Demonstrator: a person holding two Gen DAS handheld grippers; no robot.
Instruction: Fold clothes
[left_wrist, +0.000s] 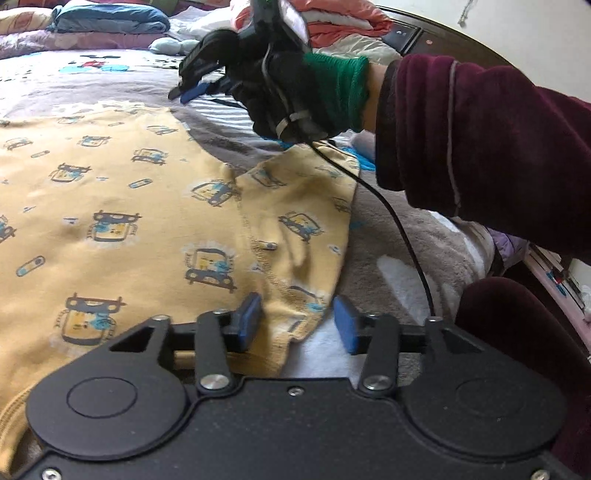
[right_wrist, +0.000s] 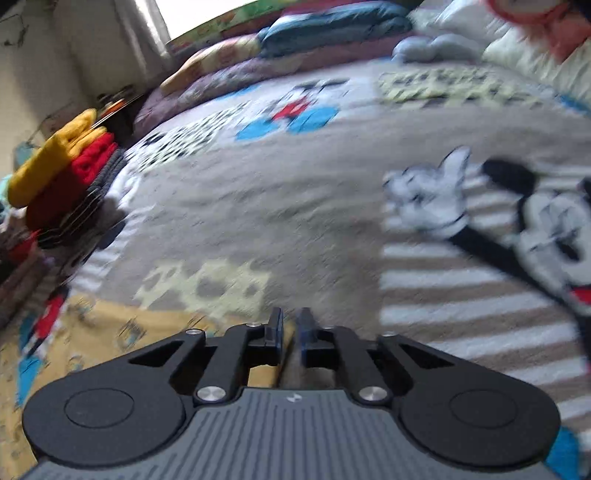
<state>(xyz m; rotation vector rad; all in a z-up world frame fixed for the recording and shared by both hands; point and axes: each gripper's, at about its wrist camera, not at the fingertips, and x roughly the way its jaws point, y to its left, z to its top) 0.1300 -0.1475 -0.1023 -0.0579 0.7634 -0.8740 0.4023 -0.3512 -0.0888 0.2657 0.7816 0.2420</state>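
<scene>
Yellow shirt with car print lies spread flat on cartoon blanket, sleeve out to the side. Left gripper wide open, blue pads either side of sleeve cuff, not pinching. Right gripper up off the bed, nearly closed, narrow gap, holding nothing, gloved hand gripping it

I see a bed covered by a grey cartoon-print blanket. A yellow car-print garment lies flat on it, ahead-left of my left claw, its sleeve between the fingers. Folded bedding sits far beyond.
</scene>
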